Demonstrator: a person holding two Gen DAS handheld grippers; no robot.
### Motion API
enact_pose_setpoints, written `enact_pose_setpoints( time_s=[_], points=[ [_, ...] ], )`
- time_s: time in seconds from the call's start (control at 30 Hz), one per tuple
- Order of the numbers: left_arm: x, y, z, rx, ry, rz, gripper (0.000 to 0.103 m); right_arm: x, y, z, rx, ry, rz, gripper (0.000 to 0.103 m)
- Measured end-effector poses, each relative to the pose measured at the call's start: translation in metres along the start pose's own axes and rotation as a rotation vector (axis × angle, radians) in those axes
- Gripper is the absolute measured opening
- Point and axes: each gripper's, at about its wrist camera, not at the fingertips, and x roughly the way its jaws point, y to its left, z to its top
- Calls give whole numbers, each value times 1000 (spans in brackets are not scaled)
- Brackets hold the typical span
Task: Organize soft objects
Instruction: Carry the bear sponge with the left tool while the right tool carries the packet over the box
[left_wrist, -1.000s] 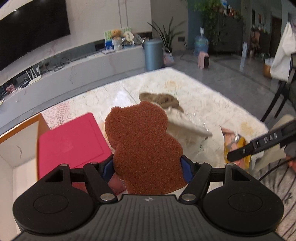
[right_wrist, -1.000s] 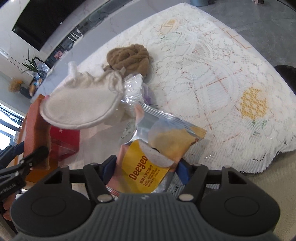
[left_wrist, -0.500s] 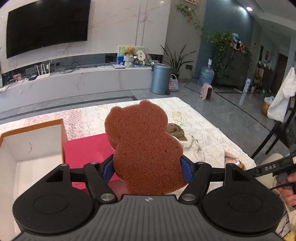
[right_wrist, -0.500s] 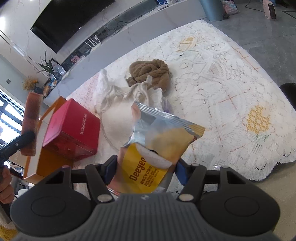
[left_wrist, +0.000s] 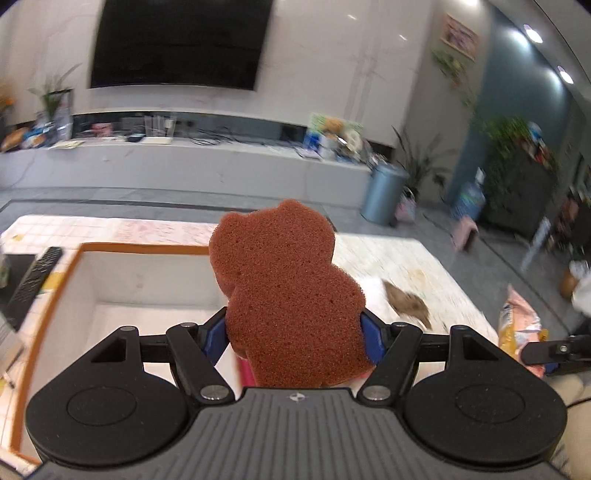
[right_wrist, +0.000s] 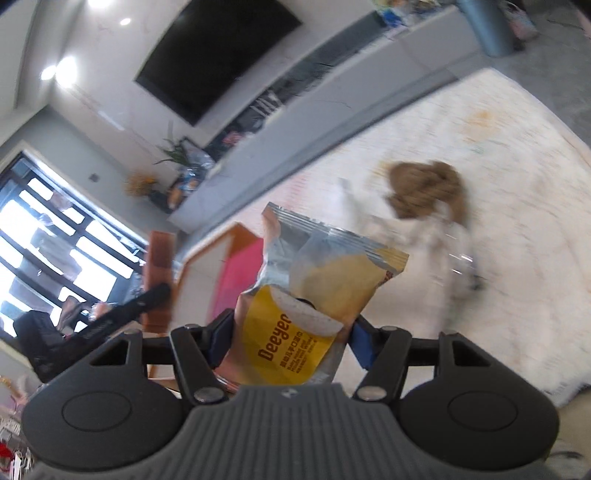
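Both grippers loaded, above the table's box end

Left gripper (left_wrist: 295, 338) pinches the sponge (left_wrist: 286, 295) low, over the box (left_wrist: 144, 249); light, squashy; right gripper (right_wrist: 291, 334) clamps the crinkly, slippery packet (right_wrist: 314, 299) at its base.

left claw (left_wrist: 293, 334): clamped, holding, tilted down | right claw (right_wrist: 290, 339): clamped, holding, tilted down

Ahead of my left claw (left_wrist: 293, 332) the box (left_wrist: 147, 273) stands open-topped; the red case (right_wrist: 236, 273) crowds its right side.
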Motion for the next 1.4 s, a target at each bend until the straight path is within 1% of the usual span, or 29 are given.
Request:
enact_pose_setpoints(
  time_s=[0.07, 0.23, 0.27, 0.33, 0.4, 0.5, 0.6, 0.67, 0.7, 0.73, 0.8, 0.87, 0.93, 1.03, 1.13, 1.17, 1.23, 1.4],
  points=[
    [-8, 15, 5, -55, -23, 32, 81, 5, 26, 5, -38, -10, 17, 63],
    [-25, 54, 8, -126, -70, 68, 81, 25, 99, 14, -135, 6, 107, 63],
    [-26, 60, 7, -133, -70, 76, 81, 30, 114, 14, -147, 10, 128, 63],
    [-27, 72, 5, -138, -56, 92, 81, 43, 140, 14, -131, 2, 168, 63],
    [-26, 81, 1, -138, -46, 102, 81, 61, 164, 12, -141, 26, 197, 63],
    [-25, 97, -7, -128, -14, 90, 81, 94, 199, 5, -220, 77, 204, 63],
    [-23, 108, -18, -108, 2, 133, 81, 132, 220, -5, -263, 128, 174, 63],
    [-20, 114, -24, -103, 15, 147, 81, 159, 223, -11, -268, 164, 156, 63],
    [-16, 117, -27, -104, 37, 140, 81, 173, 220, -14, -270, 182, 151, 63],
    [-11, 120, -31, -104, 67, 151, 81, 186, 218, -17, -265, 194, 139, 63],
    [-2, 123, -38, -99, 101, 207, 81, 210, 206, -20, -237, 218, 117, 62],
    [1, 124, -46, -63, 117, 240, 81, 230, 196, -21, -214, 250, 108, 62],
    [2, 121, -49, -27, 128, 245, 81, 246, 190, -22, -211, 276, 96, 62],
    [4, 121, -51, -25, 163, 236, 81, 257, 191, -22, -278, 299, 61, 62],
    [6, 123, -54, -29, 187, 247, 81, 263, 193, -24, -322, 329, 32, 62],
    [6, 124, -54, -35, 189, 250, 82, 262, 195, -24, -334, 330, 25, 62],
    [5, 124, -53, -43, 186, 258, 87, 260, 195, -24, -341, 330, 21, 62],
    [0, 127, -51, -62, 183, 251, 87, 260, 194, -21, -343, 324, 28, 62]
  ],
)
